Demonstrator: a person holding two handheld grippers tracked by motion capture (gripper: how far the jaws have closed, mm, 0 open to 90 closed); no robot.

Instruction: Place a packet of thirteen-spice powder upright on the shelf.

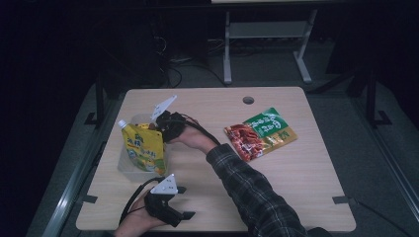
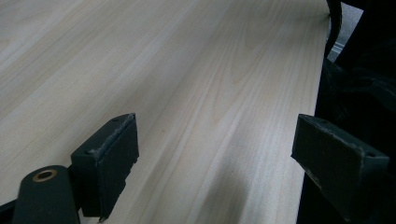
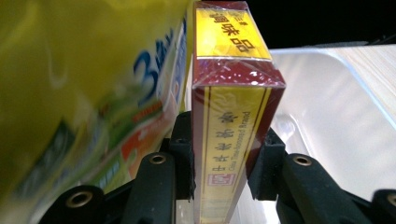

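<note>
My right gripper (image 3: 222,163) clamps one red-yellow box (image 3: 231,107) over one clear bin (image 1: 129,168), left-centre, beside one yellow pouch (image 1: 143,148). My left gripper (image 2: 215,158) gapes empty, bottom left. One snack bag (image 1: 260,133) centre-right on desk (image 1: 296,187).

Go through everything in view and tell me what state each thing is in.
Right gripper: shut on the box, over the bin.
Box: sealed, gripped by its narrow sides.
Yellow pouch: capped, standing in the bin.
Bin: open-topped, clear.
Left gripper: open, holding nothing, low over the table.
Snack bag: lying flat on the table.
</note>
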